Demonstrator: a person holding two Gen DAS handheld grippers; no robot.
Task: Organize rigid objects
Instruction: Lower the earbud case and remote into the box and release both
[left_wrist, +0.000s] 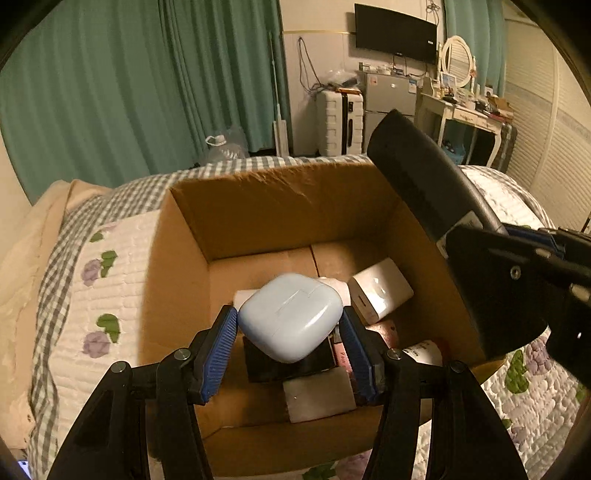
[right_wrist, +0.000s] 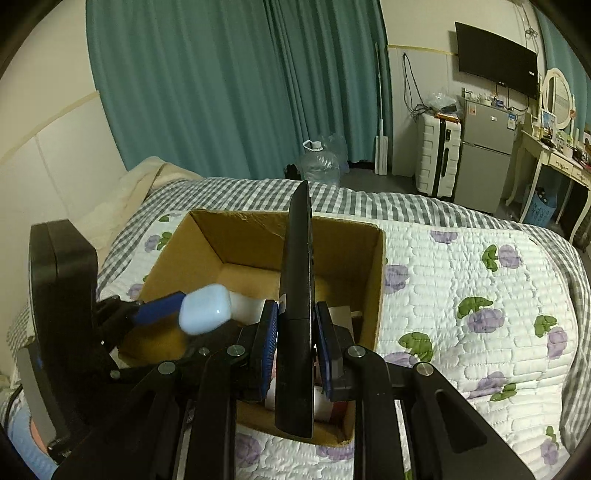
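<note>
The pale blue case (left_wrist: 290, 317) sits between the left gripper's (left_wrist: 288, 345) parted jaws above the cardboard box (left_wrist: 258, 206) on the bed (right_wrist: 461, 295); the right gripper (right_wrist: 295, 339) clamps a black remote (right_wrist: 295, 295).

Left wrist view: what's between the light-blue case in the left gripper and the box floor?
Below the light-blue case lies a pile: a black block, a white slab and a white adapter, inside the cardboard box. No bare floor directly beneath.

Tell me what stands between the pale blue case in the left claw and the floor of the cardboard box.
The pale blue case hangs over the cardboard box, whose top is open. Below it lie a black block, a white slab and a white adapter, so it would land on those.
</note>
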